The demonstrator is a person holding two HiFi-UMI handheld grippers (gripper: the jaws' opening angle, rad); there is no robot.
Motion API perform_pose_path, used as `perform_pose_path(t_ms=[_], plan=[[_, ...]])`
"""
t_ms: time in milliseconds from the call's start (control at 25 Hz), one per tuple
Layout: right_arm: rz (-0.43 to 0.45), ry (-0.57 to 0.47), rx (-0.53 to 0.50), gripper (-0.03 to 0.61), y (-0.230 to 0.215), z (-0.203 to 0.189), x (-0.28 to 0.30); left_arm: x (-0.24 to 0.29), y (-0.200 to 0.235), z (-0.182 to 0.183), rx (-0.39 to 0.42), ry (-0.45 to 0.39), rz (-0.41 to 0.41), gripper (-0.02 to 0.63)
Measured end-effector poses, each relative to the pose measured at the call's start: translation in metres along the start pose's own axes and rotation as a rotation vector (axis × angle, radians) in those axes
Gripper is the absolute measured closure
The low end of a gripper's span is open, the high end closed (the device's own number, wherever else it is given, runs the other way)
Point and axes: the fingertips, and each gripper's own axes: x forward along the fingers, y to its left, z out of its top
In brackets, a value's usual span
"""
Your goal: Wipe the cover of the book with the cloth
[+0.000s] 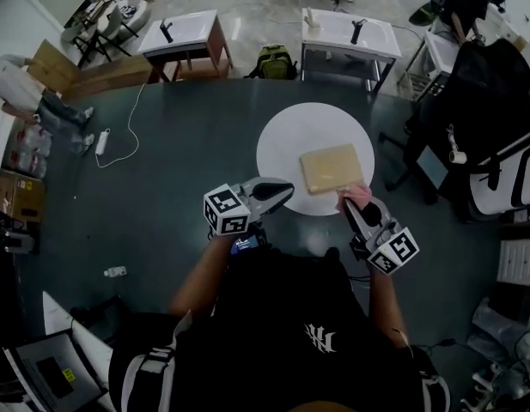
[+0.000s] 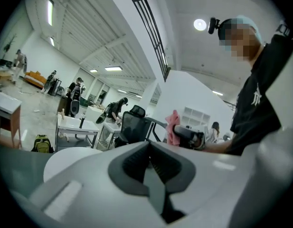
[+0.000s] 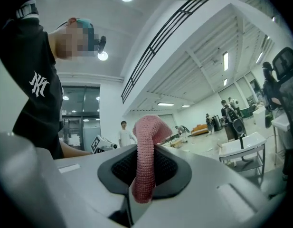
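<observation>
One book (image 1: 334, 168) lies on the round table (image 1: 282, 144), with bare top toward nine o'clock. The right gripper (image 1: 350, 204) clamps one cloth (image 1: 356, 195) by the book's five-o'clock corner. The left gripper's (image 1: 286, 189) jaws are together, empty.

Book (image 1: 336, 168) on disc (image 1: 286, 136), right of centre. Cloth (image 1: 357, 194) in right gripper (image 1: 351, 204), at book's near right corner. Left gripper (image 1: 284, 190) left of book, over disc's near edge.

Bare white round top (image 1: 282, 148) left of book (image 1: 335, 167); chair (image 1: 492, 101) crowds right.
</observation>
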Motion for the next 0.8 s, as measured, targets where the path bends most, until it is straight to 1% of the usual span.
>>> perform_pose_path(t_ms=[160, 320, 520, 800], plan=[[0.117, 0.027, 0.024, 0.529, -0.030, 0.010, -0.011, 0.024, -0.014, 0.019, 0.021, -0.029, 0.105, 0.611], [0.219, 0.056, 0.015, 0.529, -0.051, 0.025, -0.014, 0.037, -0.023, 0.030, 0.033, -0.058, 0.205, 0.611], [0.332, 0.072, 0.011, 0.529, -0.067, 0.034, -0.022, 0.050, -0.034, 0.024, 0.015, -0.086, 0.323, 0.611], [0.469, 0.120, 0.031, 0.529, -0.083, 0.027, -0.035, 0.058, -0.048, 0.011, -0.020, -0.131, 0.484, 0.611]])
